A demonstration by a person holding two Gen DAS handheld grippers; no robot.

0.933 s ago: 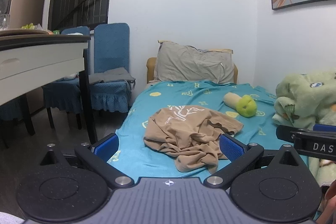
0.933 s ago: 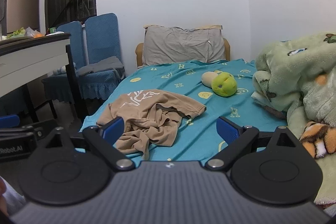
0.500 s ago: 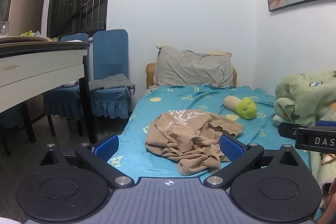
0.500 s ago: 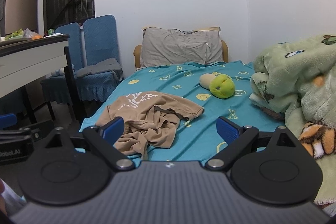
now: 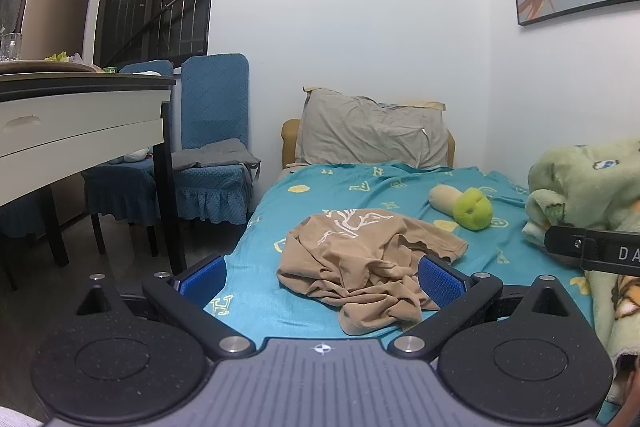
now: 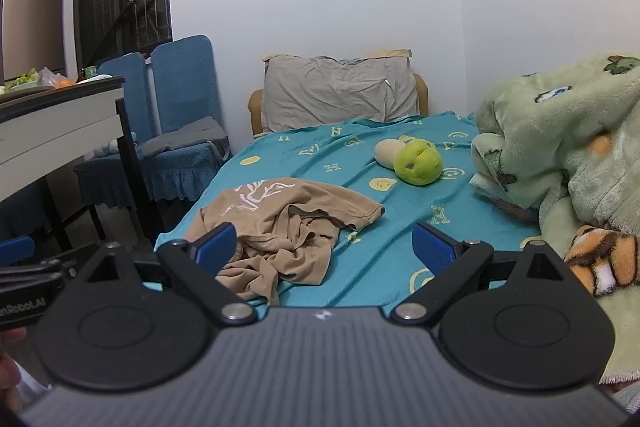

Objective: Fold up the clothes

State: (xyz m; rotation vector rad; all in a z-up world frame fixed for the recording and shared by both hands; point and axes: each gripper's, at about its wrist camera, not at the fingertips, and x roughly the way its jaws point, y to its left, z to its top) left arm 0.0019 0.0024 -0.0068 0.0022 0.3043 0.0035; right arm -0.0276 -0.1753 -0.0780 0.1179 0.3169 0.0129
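Note:
A crumpled tan T-shirt with a white print lies on the teal bedsheet near the bed's foot and left edge; it also shows in the right wrist view. My left gripper is open and empty, held short of the shirt. My right gripper is open and empty, also short of the shirt. The right gripper's body shows at the right edge of the left wrist view. The left gripper's body shows at the left edge of the right wrist view.
A green plush toy lies mid-bed and a grey pillow at the head. A green blanket is heaped along the right side. A white table and blue chairs stand left of the bed.
Both grippers have tilted or drawn back slightly, so the bed and shirt sit a little lower in view. The shirt has not moved. Both grippers stay open.

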